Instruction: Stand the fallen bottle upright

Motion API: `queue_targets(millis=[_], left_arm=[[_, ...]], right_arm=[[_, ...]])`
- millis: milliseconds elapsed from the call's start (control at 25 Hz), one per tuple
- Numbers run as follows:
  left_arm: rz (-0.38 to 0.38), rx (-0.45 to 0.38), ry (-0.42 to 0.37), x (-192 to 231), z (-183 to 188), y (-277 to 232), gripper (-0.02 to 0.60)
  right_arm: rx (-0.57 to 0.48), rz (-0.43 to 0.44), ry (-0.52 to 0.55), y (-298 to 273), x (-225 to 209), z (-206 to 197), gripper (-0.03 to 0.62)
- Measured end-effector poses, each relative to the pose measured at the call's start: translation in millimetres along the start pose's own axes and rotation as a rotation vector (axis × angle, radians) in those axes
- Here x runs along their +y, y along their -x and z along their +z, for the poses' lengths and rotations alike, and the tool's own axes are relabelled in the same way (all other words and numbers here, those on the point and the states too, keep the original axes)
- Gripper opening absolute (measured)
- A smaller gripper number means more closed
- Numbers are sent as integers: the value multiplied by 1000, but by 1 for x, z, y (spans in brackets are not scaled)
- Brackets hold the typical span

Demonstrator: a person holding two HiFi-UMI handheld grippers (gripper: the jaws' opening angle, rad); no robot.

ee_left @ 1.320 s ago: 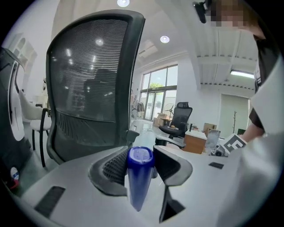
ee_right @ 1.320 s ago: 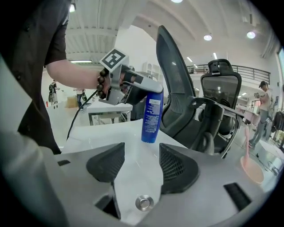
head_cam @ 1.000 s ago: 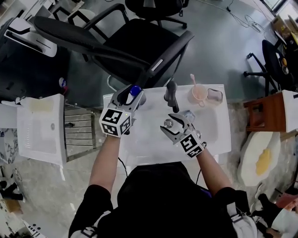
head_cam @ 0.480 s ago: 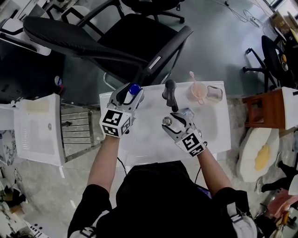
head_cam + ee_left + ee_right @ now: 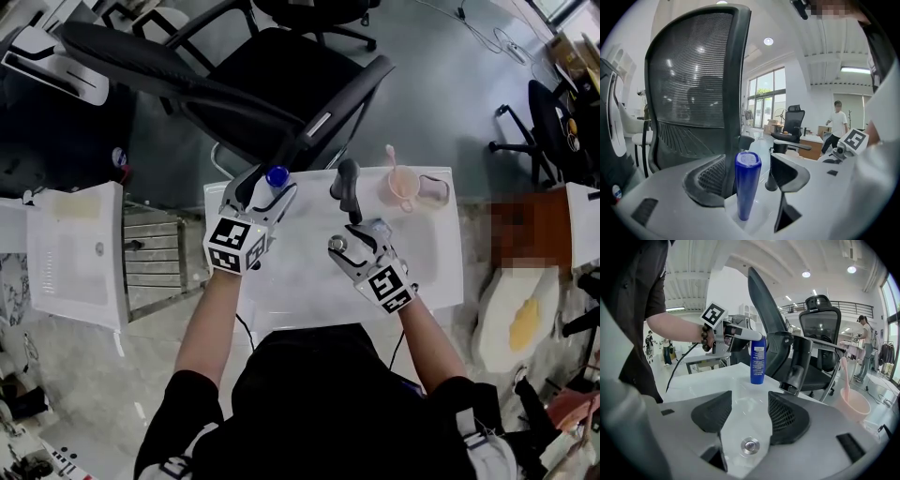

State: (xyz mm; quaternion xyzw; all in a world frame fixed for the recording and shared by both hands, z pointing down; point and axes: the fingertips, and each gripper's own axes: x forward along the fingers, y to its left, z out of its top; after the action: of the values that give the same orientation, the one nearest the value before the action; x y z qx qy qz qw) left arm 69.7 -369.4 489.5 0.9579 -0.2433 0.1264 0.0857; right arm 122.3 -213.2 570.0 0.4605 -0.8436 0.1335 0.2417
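Set upright, the bottle (image 5: 758, 359) was freed between the just-opened jaws of the left gripper (image 5: 747, 180) to stand alone; the right gripper (image 5: 750, 404) was held spread, empty.

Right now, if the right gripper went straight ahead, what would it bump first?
Most likely the blue bottle, standing upright ahead of the right gripper. The black object sits right of that line. Depth is hard to judge.
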Motion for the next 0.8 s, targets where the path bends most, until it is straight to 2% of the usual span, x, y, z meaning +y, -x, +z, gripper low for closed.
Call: queue_targets(millis=[280, 440, 640, 800], left_arm=[[15, -48, 7, -2, 10, 23, 323], [45, -76, 9, 3, 16, 51, 324], [92, -141, 59, 3, 18, 95, 322], [88, -152, 81, -10, 8, 116, 322]], right_arm=[[-6, -3, 27, 5, 5, 6, 255], [11, 3, 87, 13, 5, 10, 255], [25, -29, 122, 27, 4, 10, 253], [40, -46, 134, 37, 10, 3, 253]])
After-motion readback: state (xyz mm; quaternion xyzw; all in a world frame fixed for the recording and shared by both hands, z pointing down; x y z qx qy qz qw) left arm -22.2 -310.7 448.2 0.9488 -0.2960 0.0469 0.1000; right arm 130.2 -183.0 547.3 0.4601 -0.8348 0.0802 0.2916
